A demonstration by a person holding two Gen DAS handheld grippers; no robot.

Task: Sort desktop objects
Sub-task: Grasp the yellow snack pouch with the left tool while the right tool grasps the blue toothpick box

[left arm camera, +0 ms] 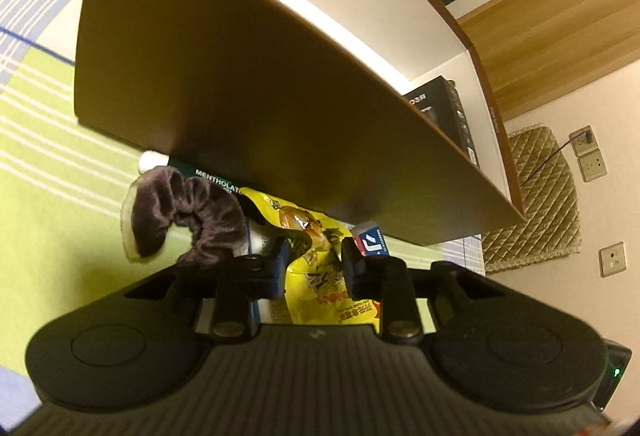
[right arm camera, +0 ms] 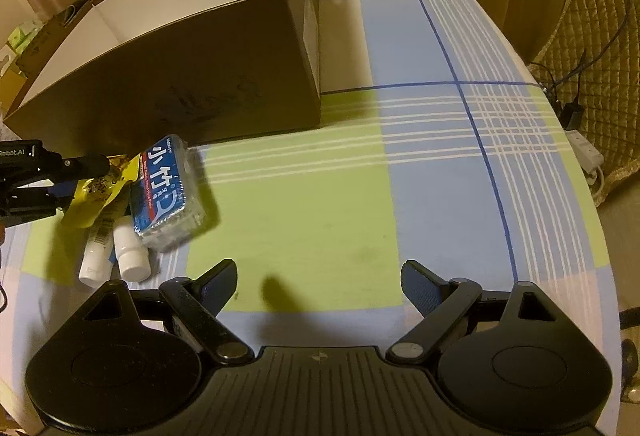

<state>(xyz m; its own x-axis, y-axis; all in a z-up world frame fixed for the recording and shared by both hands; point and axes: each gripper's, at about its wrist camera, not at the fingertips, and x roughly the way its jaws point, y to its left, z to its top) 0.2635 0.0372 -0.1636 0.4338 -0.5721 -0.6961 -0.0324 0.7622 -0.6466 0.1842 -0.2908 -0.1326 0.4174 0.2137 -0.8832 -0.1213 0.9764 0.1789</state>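
Observation:
My left gripper (left arm camera: 314, 256) is shut on a yellow snack packet (left arm camera: 320, 276), held just in front of the brown cardboard box (left arm camera: 240, 75). The packet (right arm camera: 100, 187) and the left gripper (right arm camera: 86, 165) also show at the left of the right wrist view. A dark velvet scrunchie (left arm camera: 196, 211) lies left of the packet. A blue-labelled clear pack (right arm camera: 168, 187) leans by the box (right arm camera: 180, 87), with two white tubes (right arm camera: 130, 256) below it. My right gripper (right arm camera: 316, 286) is open and empty above the checked tablecloth (right arm camera: 320, 195).
A green Mentholatum box (left arm camera: 218, 181) lies under the scrunchie. The cardboard box has a white inside and holds a black box (left arm camera: 448, 115). A quilted chair (right arm camera: 580, 35) and a power strip (right arm camera: 586, 151) stand beyond the table's right edge.

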